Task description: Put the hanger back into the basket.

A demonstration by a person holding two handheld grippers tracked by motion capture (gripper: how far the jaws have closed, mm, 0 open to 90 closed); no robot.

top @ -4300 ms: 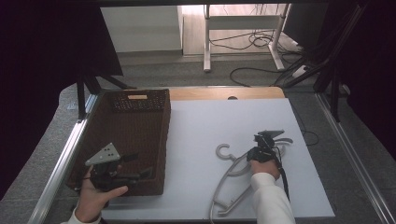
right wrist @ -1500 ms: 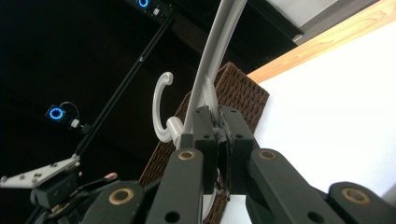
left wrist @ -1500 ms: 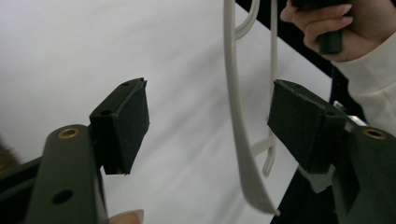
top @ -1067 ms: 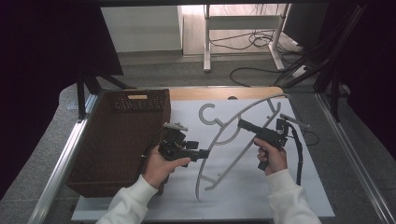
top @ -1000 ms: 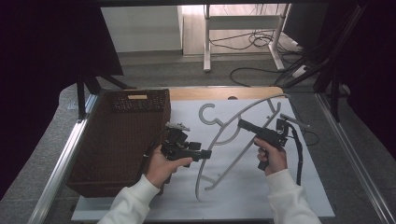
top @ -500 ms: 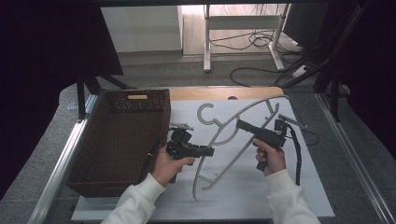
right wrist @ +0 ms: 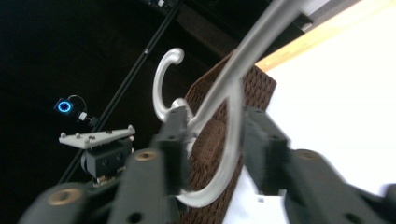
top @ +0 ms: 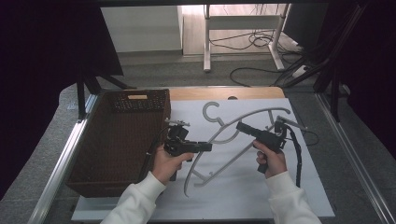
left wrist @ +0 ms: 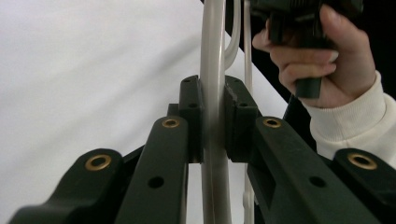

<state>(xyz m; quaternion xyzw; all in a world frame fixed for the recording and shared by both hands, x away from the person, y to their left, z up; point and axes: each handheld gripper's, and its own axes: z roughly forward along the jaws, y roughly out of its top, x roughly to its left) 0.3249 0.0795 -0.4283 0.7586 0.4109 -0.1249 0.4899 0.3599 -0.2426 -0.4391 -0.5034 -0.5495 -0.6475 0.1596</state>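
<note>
In the left gripper view we see the left gripper [left wrist: 213,121] with its two black jaws pressed onto a pale grey clothes hanger [left wrist: 212,70], pinching one of its rods, which runs straight up between the pads toward twelve o'clock. Past the jaws, at two o'clock, a hand [left wrist: 322,60] in a white sleeve [left wrist: 355,126] grips the handle of the other tool over the white table surface [left wrist: 93,70].

In the right gripper view, the right gripper [right wrist: 219,135] has its jaws spread on either side of the hanger's [right wrist: 229,116] curved rod. The near frame is blurred, so we cannot tell for sure whether either pad touches the rod. The hook of the hanger [right wrist: 163,79] curls up at eleven o'clock, and behind it stands the corner of a brown wicker basket [right wrist: 254,86]. The left gripper's grey plate shows at nine o'clock.

From the high view we see the left gripper [top: 208,147] near the table's middle, held by the left hand [top: 168,161], clamping the hanger [top: 243,119] on its lower arm. The right gripper [top: 240,127] reaches in from three o'clock to the hanger's middle, held by the right hand [top: 271,158]. The hanger sits tilted above the white mat [top: 233,196], its hook toward twelve o'clock. The basket [top: 116,140] lies at nine o'clock, just beside the left hand.
</note>
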